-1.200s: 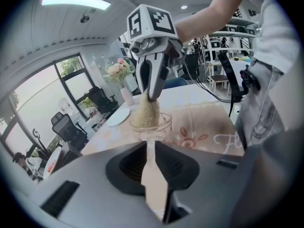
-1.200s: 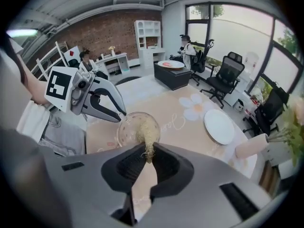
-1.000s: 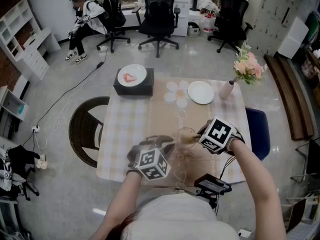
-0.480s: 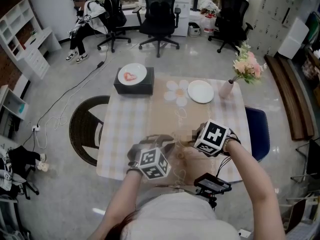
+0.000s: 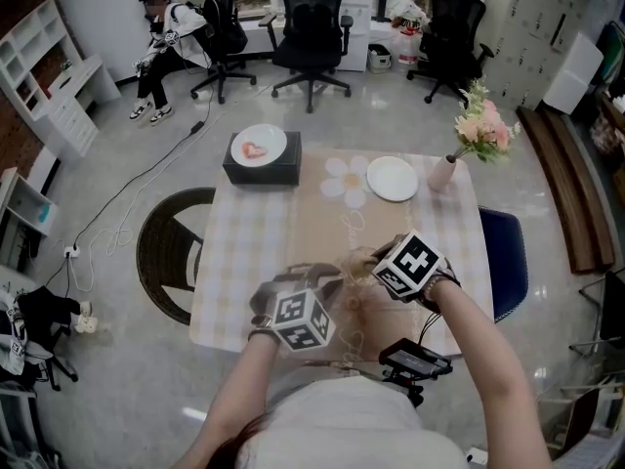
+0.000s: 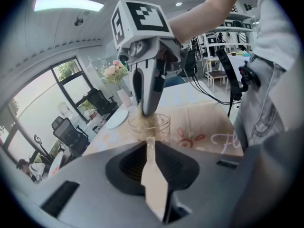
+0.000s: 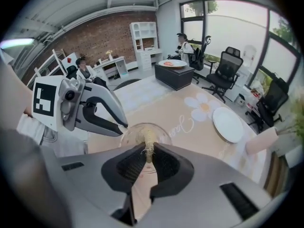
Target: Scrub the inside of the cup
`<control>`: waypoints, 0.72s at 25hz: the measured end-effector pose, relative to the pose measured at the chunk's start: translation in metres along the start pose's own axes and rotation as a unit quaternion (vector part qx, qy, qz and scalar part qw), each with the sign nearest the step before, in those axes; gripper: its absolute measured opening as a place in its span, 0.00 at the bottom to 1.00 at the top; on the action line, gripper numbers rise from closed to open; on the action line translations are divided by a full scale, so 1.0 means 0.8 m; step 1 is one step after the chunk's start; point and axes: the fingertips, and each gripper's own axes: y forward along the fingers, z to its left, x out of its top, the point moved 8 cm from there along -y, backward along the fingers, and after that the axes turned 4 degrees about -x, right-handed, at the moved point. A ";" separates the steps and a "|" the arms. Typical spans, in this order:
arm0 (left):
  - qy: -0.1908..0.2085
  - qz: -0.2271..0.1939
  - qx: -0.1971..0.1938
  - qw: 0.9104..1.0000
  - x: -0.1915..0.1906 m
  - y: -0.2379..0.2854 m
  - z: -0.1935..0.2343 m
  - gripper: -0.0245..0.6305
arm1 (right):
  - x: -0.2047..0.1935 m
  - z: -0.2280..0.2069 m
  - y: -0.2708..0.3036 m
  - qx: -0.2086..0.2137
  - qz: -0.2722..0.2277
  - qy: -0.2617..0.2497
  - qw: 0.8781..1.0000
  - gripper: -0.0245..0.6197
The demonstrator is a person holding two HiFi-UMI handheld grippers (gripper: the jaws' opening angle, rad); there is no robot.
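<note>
A clear glass cup [image 6: 151, 126] stands on the beige table runner [image 5: 322, 233] near the table's front edge. My left gripper [image 6: 148, 144] reaches it from the near left and is shut on its rim; the right gripper view shows the left gripper [image 7: 123, 126] with its tips pinched on the rim. My right gripper [image 7: 148, 151] points steeply down over the cup [image 7: 142, 134], shut on a straw-coloured fibrous scrubber [image 7: 149, 141] that reaches down inside the glass. In the head view the right gripper [image 5: 371, 268] hides most of the cup [image 5: 357, 265].
A white plate [image 5: 392, 179] and a pink vase with flowers [image 5: 444, 174] stand at the table's far right. A black box bearing a plate [image 5: 261, 159] sits at the far left corner. A wicker chair [image 5: 166, 252] stands left, a blue chair [image 5: 503, 257] right.
My right gripper has shifted a little to the left over the cup and rolled, so it now covers more of the glass. The left gripper and cup have stayed put.
</note>
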 end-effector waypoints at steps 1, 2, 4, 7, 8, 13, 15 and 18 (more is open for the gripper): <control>-0.001 0.000 0.000 1.000 0.000 0.000 0.000 0.12 | -0.001 -0.003 0.000 -0.007 -0.008 0.013 1.000 0.11; -0.001 0.000 0.000 1.000 0.001 0.000 0.000 0.12 | -0.002 -0.006 0.000 -0.012 -0.017 0.027 0.999 0.11; -0.002 -0.001 0.001 1.000 0.000 0.000 0.000 0.12 | -0.004 -0.010 0.000 -0.021 -0.038 0.056 0.998 0.11; -0.004 -0.003 0.001 1.000 0.000 0.000 0.000 0.12 | -0.006 -0.016 -0.003 -0.034 -0.072 0.090 0.993 0.12; -0.005 -0.004 0.001 1.000 -0.001 0.000 0.001 0.12 | -0.005 -0.017 -0.003 -0.038 -0.082 0.095 0.991 0.12; -0.007 -0.007 0.001 1.000 -0.001 0.001 0.002 0.12 | -0.005 -0.010 -0.007 -0.094 -0.090 0.022 0.991 0.12; -0.008 -0.007 0.000 1.000 -0.001 0.001 0.003 0.12 | -0.004 -0.006 -0.008 -0.119 -0.080 -0.019 0.990 0.12; -0.008 -0.007 0.000 1.000 0.000 0.001 0.003 0.12 | -0.005 -0.001 -0.009 -0.130 -0.067 -0.049 0.988 0.11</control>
